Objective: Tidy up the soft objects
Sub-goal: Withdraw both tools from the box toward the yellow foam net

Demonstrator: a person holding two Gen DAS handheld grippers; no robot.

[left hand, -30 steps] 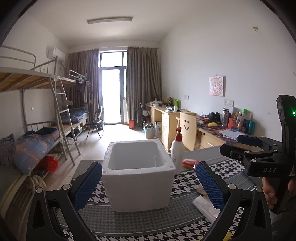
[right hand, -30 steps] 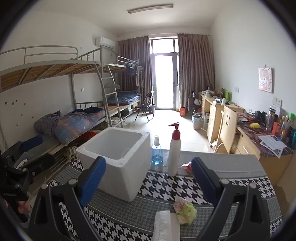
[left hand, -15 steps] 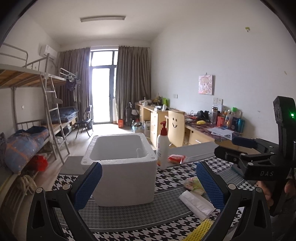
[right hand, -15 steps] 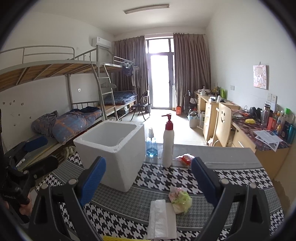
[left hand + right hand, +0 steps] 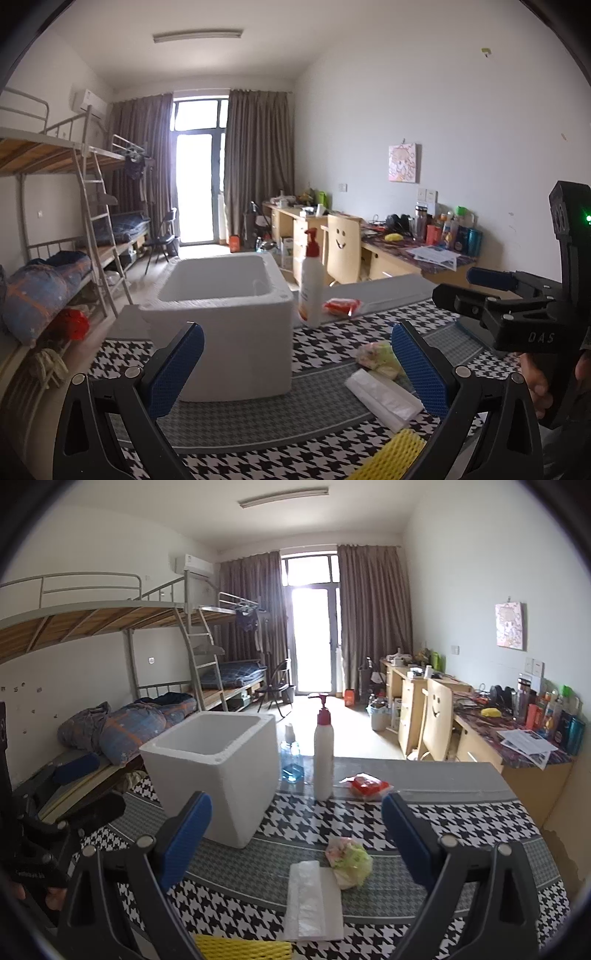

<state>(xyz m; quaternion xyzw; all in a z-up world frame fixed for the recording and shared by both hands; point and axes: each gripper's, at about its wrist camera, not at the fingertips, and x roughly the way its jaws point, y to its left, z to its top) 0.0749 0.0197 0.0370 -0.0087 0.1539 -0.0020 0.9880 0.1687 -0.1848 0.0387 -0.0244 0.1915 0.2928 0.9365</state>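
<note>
A white foam box (image 5: 225, 317) (image 5: 218, 771) stands open on the houndstooth table. In front of it lie a folded white plastic sheet (image 5: 314, 901) (image 5: 384, 398), a crumpled pink-green soft bundle (image 5: 349, 860) (image 5: 376, 358) and a yellow foam net (image 5: 242, 949) (image 5: 391, 458). A red packet (image 5: 367, 786) (image 5: 341, 306) lies farther back. My left gripper (image 5: 295, 365) is open and empty, above the table before the box. My right gripper (image 5: 295, 838) is open and empty, above the white sheet.
A white pump bottle with a red top (image 5: 324, 753) (image 5: 311, 284) and a clear bottle of blue liquid (image 5: 291, 760) stand beside the box. Bunk beds line the left wall, desks with clutter (image 5: 517, 723) the right. The table's far edge (image 5: 424, 775) is grey.
Both grippers have drawn back and risen slightly: the box looks smaller and farther, and the white sheet, soft bundle and yellow net have come into view. Both stay open.
</note>
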